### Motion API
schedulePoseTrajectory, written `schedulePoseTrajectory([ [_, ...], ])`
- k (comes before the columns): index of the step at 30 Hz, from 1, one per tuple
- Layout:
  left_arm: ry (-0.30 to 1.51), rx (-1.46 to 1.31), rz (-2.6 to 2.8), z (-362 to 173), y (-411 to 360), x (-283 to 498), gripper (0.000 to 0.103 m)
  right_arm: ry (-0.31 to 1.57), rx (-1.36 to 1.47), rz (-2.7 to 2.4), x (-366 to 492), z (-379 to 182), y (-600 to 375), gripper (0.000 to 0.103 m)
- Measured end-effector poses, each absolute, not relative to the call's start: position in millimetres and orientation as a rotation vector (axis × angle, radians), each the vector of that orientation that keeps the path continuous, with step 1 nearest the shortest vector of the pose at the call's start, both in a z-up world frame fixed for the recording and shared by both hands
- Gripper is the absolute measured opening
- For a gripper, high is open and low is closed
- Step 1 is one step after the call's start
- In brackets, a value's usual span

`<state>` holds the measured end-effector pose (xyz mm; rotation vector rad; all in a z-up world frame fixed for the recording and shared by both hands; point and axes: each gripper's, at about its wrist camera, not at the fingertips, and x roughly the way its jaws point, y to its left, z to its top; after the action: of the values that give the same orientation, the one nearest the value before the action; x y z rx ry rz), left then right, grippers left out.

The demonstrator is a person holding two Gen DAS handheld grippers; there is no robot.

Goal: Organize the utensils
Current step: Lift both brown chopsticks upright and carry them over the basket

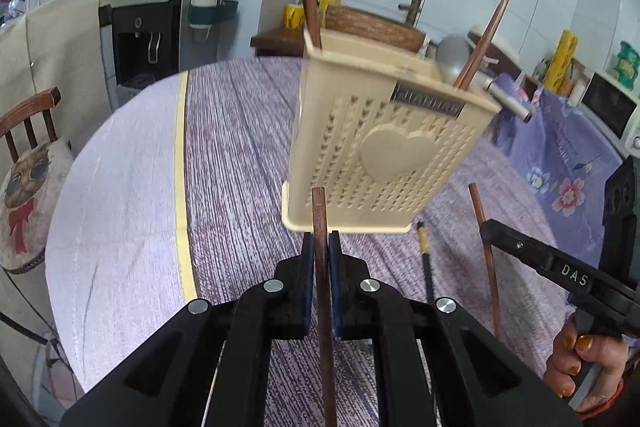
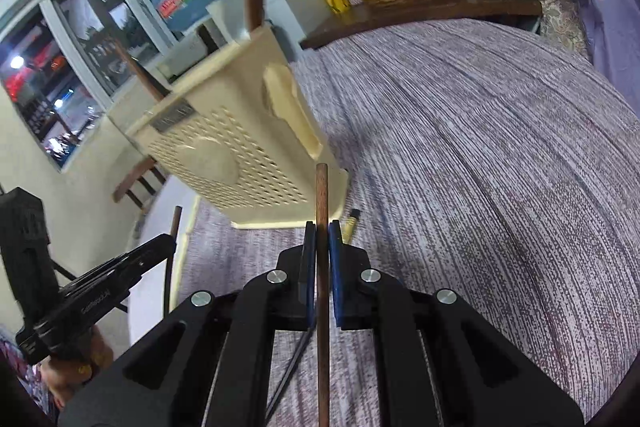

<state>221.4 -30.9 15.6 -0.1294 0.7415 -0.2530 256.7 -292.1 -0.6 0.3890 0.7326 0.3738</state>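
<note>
Both grippers point(image 1: 320, 241) point(image 2: 322, 231) clamp slim brown chopsticks point(image 1: 322, 267) point(image 2: 322, 247) before the perforated cream holder point(image 1: 376, 147).

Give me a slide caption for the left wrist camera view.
Left claw shut on a brown chopstick, facing the beige utensil holder on the purple tablecloth.

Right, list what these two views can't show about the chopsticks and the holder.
- Holder interior: hidden by its own walls in both views.
- Lower end of the chopstick in the left tool: hidden under the tool body, left view.
- Same for the right tool and its chopstick, right view.
- Holder label: blurred.
</note>
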Motion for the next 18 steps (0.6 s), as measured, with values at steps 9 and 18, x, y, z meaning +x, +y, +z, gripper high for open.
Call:
schedulePoseTrajectory([
  [9, 0.579, -0.167, -0.305, 66.4, -18.0, 191.8, 0.008, 0.541, 0.298, 0.495, 209.0, 60.4, -291.4, 0.008],
  [18, 0.483, -0.172, -0.317, 91.0, -10.4, 173.9, 0.008, 0.466, 0.277, 0.534, 186.0, 89.5, -296.7, 0.008],
])
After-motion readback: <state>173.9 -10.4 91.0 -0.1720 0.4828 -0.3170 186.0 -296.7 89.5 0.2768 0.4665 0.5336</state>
